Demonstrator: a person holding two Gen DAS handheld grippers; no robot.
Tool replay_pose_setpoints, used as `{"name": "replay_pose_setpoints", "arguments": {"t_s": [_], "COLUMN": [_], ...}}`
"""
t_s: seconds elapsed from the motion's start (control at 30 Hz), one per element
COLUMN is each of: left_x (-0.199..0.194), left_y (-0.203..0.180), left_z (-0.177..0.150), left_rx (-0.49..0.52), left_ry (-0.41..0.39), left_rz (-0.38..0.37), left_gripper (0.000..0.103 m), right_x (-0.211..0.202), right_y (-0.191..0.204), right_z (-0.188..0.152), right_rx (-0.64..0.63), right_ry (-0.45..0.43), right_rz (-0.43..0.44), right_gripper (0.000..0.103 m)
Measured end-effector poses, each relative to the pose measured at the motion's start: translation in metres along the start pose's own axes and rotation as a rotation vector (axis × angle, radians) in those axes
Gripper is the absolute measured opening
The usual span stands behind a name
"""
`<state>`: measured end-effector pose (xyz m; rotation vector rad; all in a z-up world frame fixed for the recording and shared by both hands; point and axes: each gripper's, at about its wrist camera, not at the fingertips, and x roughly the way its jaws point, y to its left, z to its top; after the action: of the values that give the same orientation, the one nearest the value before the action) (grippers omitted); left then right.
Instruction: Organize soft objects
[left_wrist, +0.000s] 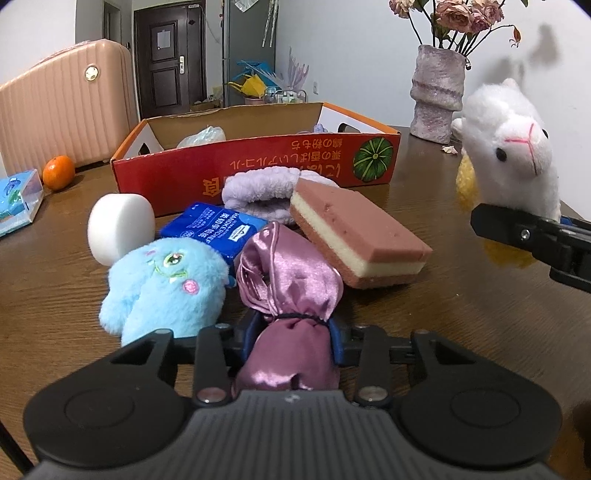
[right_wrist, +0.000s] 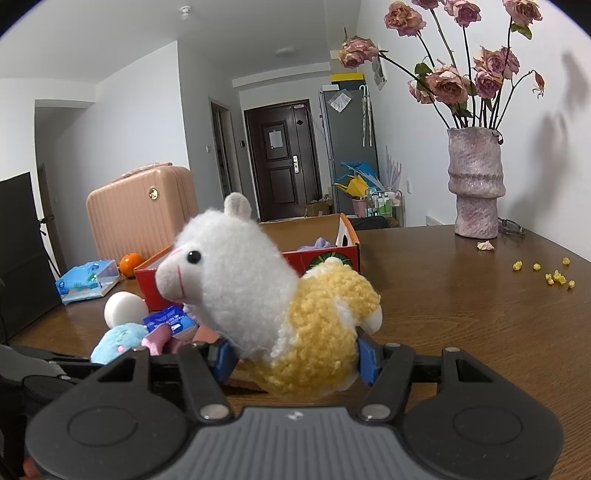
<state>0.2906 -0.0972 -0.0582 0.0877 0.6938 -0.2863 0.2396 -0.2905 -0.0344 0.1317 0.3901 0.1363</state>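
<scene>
My left gripper (left_wrist: 291, 332) is shut on a purple satin drawstring pouch (left_wrist: 291, 280), its blue pads pinching the tied neck low over the table. Around the pouch lie a blue plush toy (left_wrist: 166, 288), a blue tissue pack (left_wrist: 218, 229), a white round sponge (left_wrist: 118, 225), a lilac fluffy cloth (left_wrist: 258, 192) and a pink-and-cream sponge (left_wrist: 354, 232). Behind them stands a red cardboard box (left_wrist: 258, 166) with a few soft items inside. My right gripper (right_wrist: 295, 358) is shut on the yellow body of a white alpaca plush (right_wrist: 240, 266), held above the table at the right.
A vase of dried roses (left_wrist: 437, 96) stands at the back right of the brown table. An orange (left_wrist: 58, 171) and a tissue box (left_wrist: 18, 199) sit at the left, with a pink suitcase (left_wrist: 62, 103) beyond. Yellow crumbs (right_wrist: 554, 277) dot the far right.
</scene>
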Motion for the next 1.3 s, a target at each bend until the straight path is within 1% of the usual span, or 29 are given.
{"name": "replay_pose_setpoints", "arguments": {"t_s": [0.13,0.37,0.7,1.03,1.3], "left_x": [-0.001,-0.010,-0.029,-0.050,-0.059], "left_y": [0.000,0.000,0.003,0.012,0.016], "left_z": [0.000,0.000,0.000,0.004,0.010], "left_rx": [0.000,0.001,-0.014,-0.056,-0.064], "left_ry": [-0.008,-0.045,-0.133,-0.198,-0.224], "left_rz": [0.007,0.020,0.041,0.045,0.046], "left_gripper": [0.034,0.033,0.033,0.033,0.033], "right_x": [-0.002,-0.005,-0.009,-0.010,-0.013], "right_y": [0.002,0.002,0.002,0.002,0.008], "right_z": [0.000,-0.002,-0.002,0.000,0.006], "right_rx": [-0.008,-0.011,-0.008,-0.007,-0.032], "right_ry": [-0.007,-0.025,-0.049,-0.056,-0.072], "right_rz": [-0.002,-0.003,0.005,-0.002,-0.011], "right_gripper": [0.062,0.062,0.062,0.062,0.062]}}
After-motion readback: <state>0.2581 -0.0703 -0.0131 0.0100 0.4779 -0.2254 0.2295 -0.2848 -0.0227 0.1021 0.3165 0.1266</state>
